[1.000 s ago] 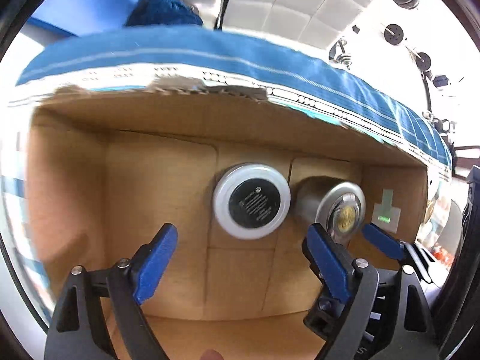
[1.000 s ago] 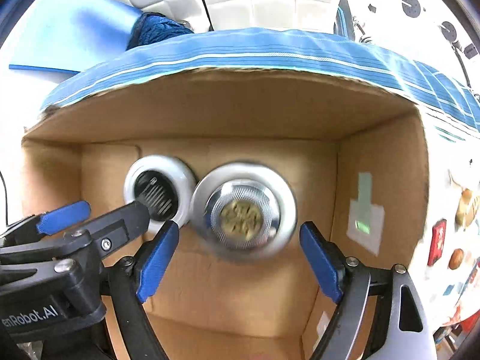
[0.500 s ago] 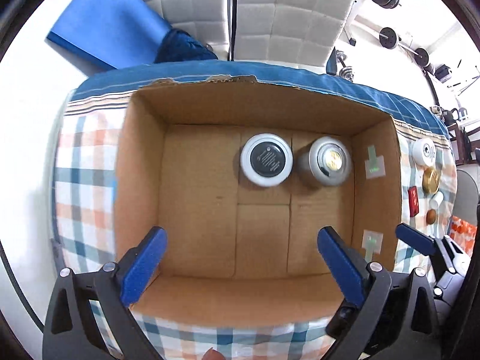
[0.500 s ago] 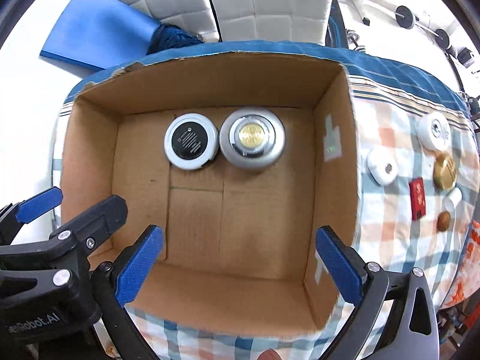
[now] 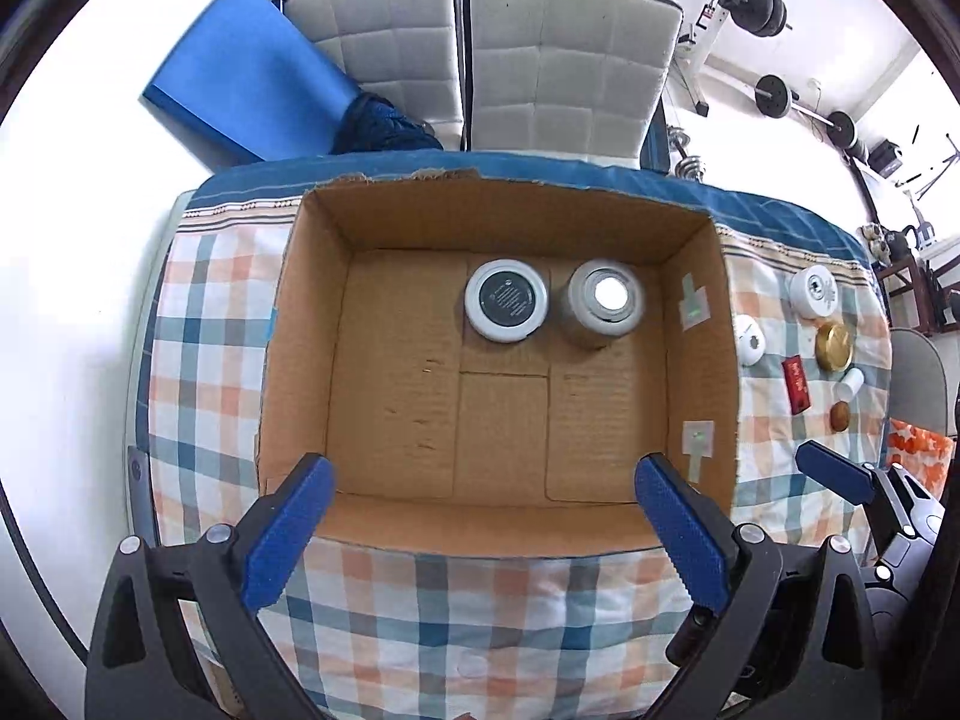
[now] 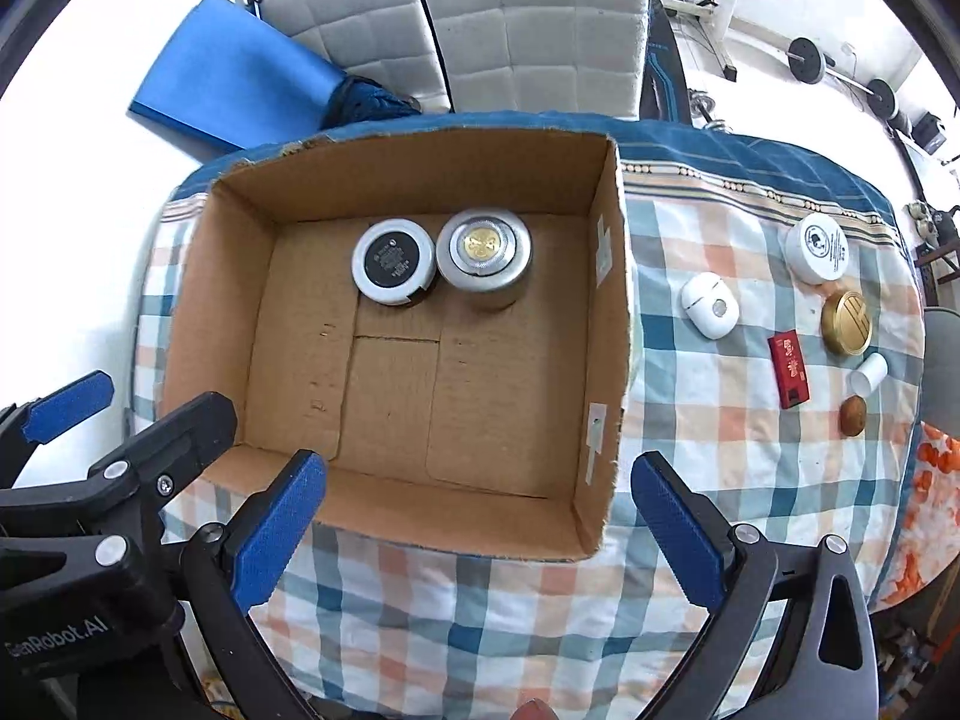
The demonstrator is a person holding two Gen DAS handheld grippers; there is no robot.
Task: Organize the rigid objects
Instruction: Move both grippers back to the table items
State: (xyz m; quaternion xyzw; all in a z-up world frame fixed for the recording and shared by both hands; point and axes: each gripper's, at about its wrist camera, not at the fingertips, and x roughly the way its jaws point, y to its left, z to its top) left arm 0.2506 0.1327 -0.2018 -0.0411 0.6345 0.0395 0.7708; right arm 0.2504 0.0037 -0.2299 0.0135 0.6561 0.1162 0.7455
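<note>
While both jars (image 6: 441,261) stand boxed, each hand-held gripper (image 5: 480,534) gapes empty, bodies cropped.

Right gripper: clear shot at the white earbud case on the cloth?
Probably yes. The right gripper is open and empty above the table, and the white earbud case lies alone on the cloth outside the cardboard box, apart from the red packet. Nothing is in the way.

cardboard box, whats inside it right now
The cardboard box holds two round jars side by side at its far wall: a black-topped jar and a silver jar. What the jars contain is hidden by their lids.
</note>
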